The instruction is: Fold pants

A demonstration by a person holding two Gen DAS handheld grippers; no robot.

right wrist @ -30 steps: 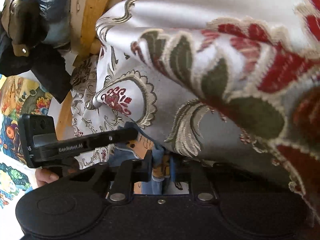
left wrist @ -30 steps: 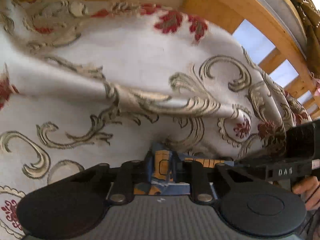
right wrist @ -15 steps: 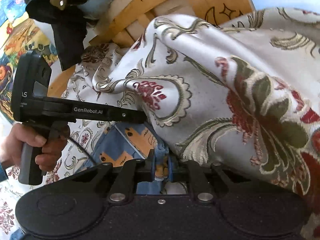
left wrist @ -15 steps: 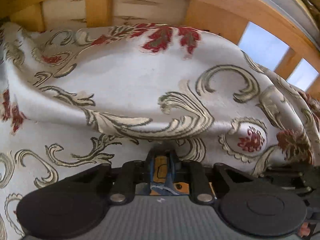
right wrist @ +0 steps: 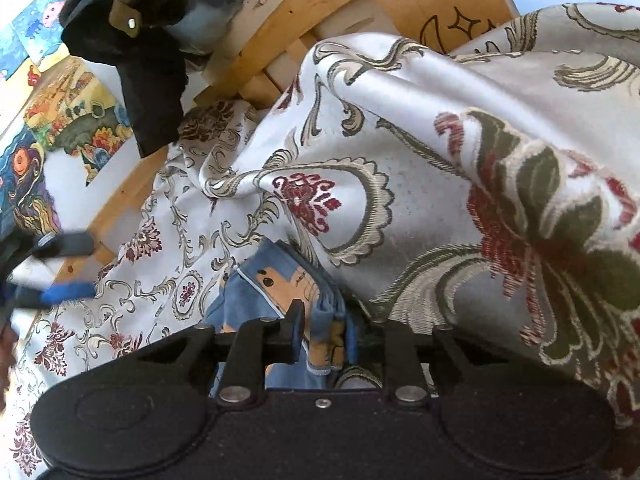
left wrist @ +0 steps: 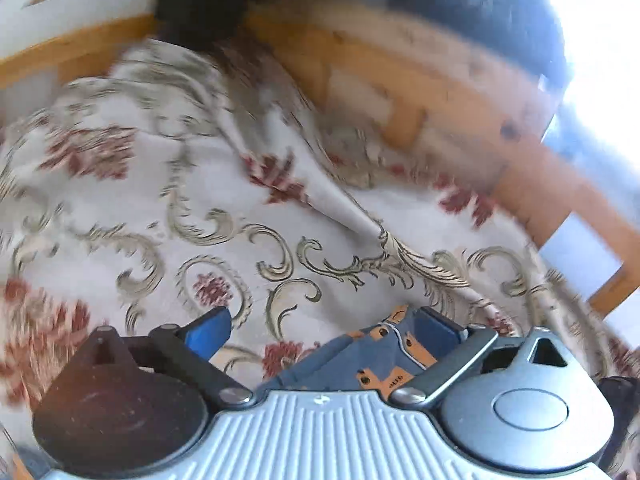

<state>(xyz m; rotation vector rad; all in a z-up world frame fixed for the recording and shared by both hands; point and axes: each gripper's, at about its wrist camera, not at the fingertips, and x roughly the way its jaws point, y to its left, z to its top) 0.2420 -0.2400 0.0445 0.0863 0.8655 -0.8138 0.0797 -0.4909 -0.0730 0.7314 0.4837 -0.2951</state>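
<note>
left gripper [left wrist: 324,330] gapes wide beside pants [right wrist: 276,280]; right gripper [right wrist: 322,334] pinches them

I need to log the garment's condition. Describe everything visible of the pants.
The pants are small, of soft blue fabric printed with orange patches, with a pale piped seam. They lie crumpled on the floral bedspread, partly under a raised fold of it. The right gripper has its jaws shut on a bunched edge. In the left wrist view the pants sit between the open jaws of the left gripper, against the right one.
</note>
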